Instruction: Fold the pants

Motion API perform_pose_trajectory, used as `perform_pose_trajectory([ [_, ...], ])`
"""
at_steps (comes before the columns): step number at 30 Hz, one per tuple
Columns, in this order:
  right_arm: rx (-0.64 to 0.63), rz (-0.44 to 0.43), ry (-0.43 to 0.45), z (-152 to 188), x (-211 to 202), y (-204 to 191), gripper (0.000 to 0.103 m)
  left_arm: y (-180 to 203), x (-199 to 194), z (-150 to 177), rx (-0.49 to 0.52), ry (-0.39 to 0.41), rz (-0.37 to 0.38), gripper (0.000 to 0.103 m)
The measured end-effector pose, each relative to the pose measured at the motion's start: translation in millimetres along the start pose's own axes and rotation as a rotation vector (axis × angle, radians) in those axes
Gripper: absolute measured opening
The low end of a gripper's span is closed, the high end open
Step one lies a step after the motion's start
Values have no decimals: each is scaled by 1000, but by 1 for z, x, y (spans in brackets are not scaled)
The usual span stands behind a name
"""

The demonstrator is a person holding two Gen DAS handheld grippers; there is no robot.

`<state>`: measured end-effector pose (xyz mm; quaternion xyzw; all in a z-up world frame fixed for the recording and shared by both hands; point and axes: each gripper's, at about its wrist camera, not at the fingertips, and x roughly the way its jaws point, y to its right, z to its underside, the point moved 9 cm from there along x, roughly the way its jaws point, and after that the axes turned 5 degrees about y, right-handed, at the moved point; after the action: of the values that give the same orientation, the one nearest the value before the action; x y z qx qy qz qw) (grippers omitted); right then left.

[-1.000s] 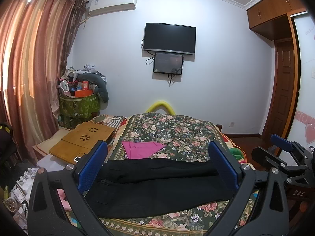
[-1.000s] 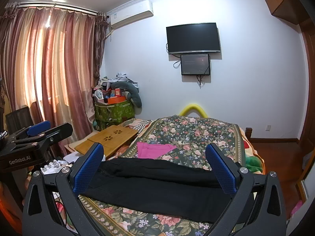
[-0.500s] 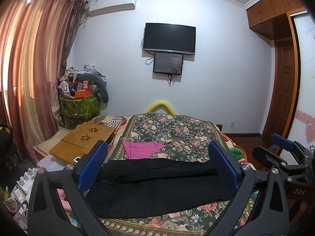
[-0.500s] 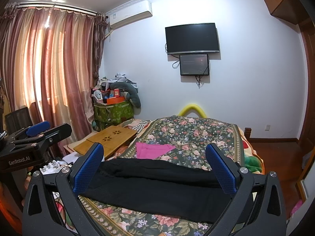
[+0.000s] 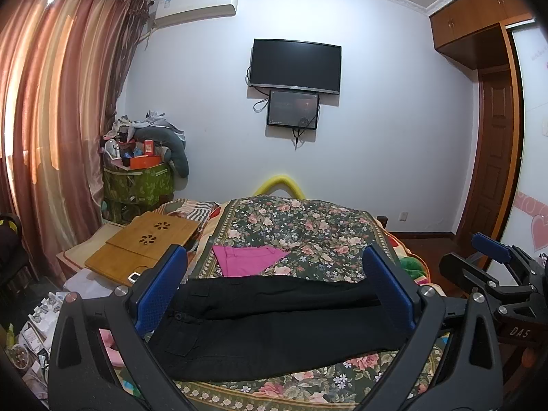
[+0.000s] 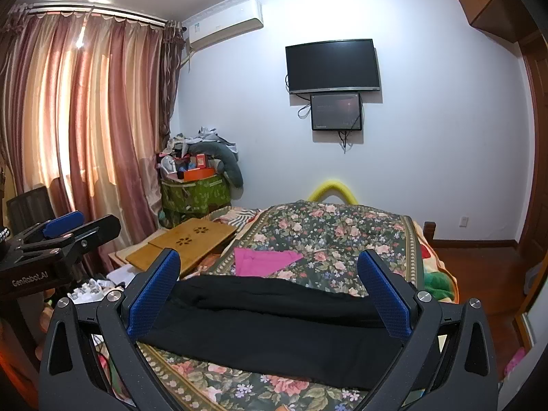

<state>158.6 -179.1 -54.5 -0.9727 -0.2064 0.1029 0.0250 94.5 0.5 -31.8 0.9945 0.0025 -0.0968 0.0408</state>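
Black pants [image 5: 274, 322] lie stretched across the near edge of a floral bedspread [image 5: 308, 226], a pink cloth [image 5: 250, 260] just beyond them. The left gripper [image 5: 274, 291] and right gripper [image 6: 270, 291] hover above, both spread wide, gripping nothing.

1 black pants [image 5: 274, 325], 1 pink cloth [image 5: 250, 260], 2 wall screens [image 5: 296, 61] (maybe TVs), 1 AC [image 5: 195, 5].

Matt black cloth pants [image 5: 274, 322], floral woven bedspread [image 5: 308, 226], smooth wooden lap desk [image 5: 144, 243], textured blue finger pads [image 6: 154, 294], sheeny curtains [image 6: 85, 120]
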Motion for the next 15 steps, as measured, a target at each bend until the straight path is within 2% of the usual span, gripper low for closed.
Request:
perform_pose_trajectory([
  [7,5,6,-29,8,16,3,103,-7,18,6,5,-32,-3,103],
  [15,-2,24,-74,21,60,15,103,-26,73,16,16,-79,-48,103],
])
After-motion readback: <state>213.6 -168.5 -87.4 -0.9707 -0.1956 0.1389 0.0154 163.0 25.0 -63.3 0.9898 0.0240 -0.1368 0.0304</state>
